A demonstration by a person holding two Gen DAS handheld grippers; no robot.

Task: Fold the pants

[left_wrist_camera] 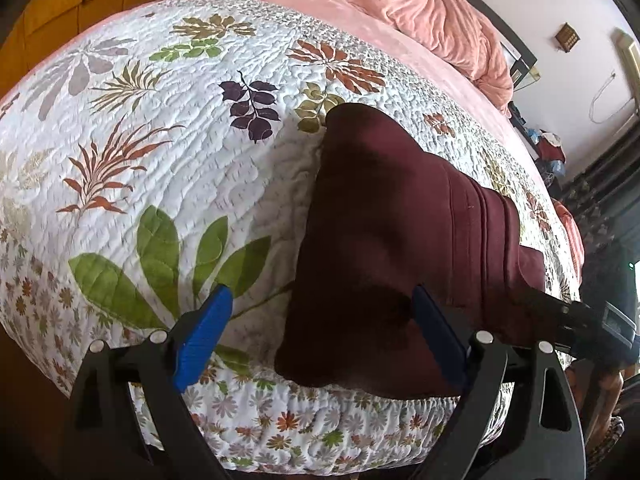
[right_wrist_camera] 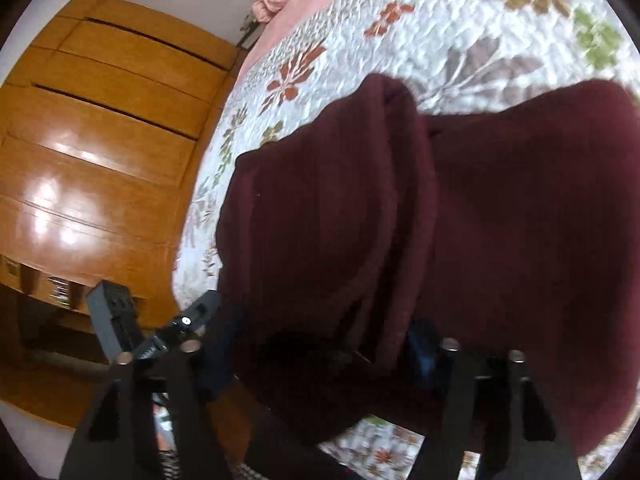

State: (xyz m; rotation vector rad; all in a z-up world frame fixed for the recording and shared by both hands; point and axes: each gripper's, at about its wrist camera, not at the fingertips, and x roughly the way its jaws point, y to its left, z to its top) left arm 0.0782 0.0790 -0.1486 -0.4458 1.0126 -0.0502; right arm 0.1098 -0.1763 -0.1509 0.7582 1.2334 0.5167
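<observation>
A: Where are the pants lying?

B: On the quilted bed, lower right of the left wrist frame — already doubled, long axis running from the near bed edge up toward the pink blanket.

A: Left gripper?

B: Jaws standing wide, gripping nothing; one blue finger is sitting over quilt, the other against the cloth's near edge.

A: Right gripper?

B: Nearer — cloth is bunching between its jaws, low centre of its frame. Whether they are pinching it, I cannot tell.
</observation>
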